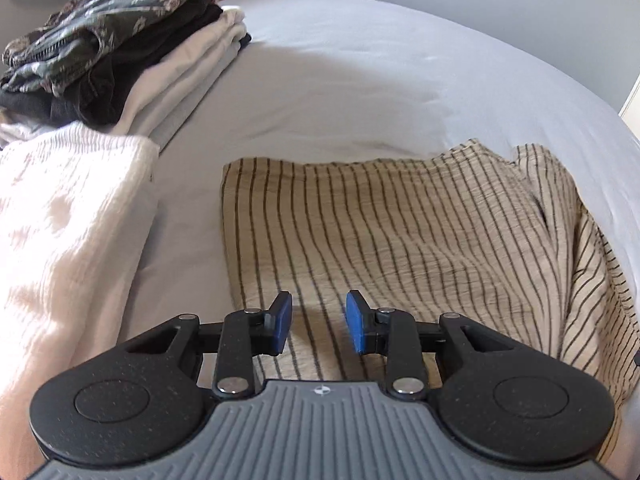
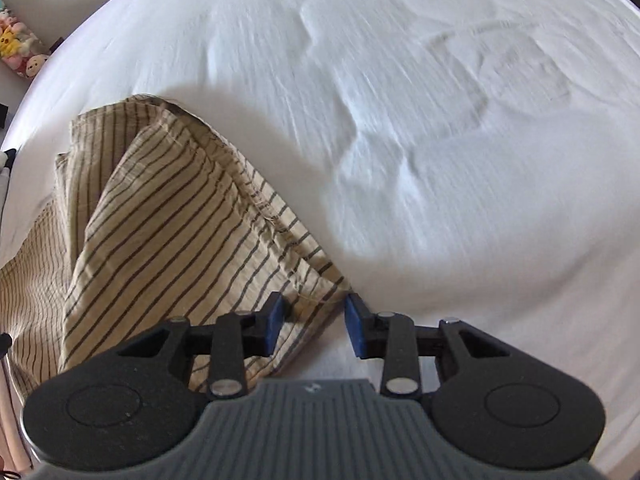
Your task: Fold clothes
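While my right gripper (image 2: 313,317) hangs spread over a corner of the striped cloth (image 1: 400,232), my left gripper (image 1: 319,320) (spread too, holding nothing) sits above its flat middle; the cloth lies crosswise on the bed (image 1: 360,80).

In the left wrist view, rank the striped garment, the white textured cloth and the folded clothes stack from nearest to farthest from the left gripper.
1. Striped garment: directly under and ahead of the open left gripper.
2. White textured cloth: to the left, alongside.
3. Folded clothes stack: far upper left on the bed.
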`<state>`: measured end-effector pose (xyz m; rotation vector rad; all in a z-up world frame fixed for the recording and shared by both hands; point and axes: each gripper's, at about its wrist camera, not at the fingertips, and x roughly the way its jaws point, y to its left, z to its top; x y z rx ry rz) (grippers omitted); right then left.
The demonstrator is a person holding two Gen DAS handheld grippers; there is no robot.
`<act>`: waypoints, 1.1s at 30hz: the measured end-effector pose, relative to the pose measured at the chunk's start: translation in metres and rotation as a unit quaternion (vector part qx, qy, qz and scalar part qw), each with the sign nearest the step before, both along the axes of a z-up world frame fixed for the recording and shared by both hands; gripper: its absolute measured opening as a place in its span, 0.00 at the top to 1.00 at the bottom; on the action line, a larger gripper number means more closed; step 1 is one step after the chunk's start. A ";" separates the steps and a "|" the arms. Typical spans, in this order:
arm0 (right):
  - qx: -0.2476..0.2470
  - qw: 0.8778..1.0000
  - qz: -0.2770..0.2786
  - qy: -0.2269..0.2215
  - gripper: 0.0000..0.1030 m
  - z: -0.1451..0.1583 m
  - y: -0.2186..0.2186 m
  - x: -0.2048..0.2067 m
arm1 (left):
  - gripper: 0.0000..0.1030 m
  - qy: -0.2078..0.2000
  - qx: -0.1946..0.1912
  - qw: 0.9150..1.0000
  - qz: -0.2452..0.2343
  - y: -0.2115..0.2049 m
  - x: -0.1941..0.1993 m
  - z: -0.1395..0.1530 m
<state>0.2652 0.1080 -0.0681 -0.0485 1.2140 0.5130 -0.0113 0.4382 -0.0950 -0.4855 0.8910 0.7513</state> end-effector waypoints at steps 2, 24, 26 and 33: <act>0.005 1.000 0.013 -0.012 0.93 0.010 0.007 -0.004 | 0.67 -0.007 0.002 1.000 -0.001 0.001 -0.002 0.002; 0.100 0.964 0.223 -0.108 0.97 0.151 0.197 -0.094 | 0.77 -0.102 0.026 0.994 0.023 0.025 -0.037 0.030; 0.101 0.960 0.237 -0.107 0.97 0.152 0.217 -0.104 | 0.79 -0.105 0.028 0.994 0.024 0.028 -0.038 0.030; 0.097 0.956 0.266 -0.080 0.97 0.130 0.277 -0.128 | 0.79 -0.105 0.028 0.993 0.052 0.043 -0.046 0.028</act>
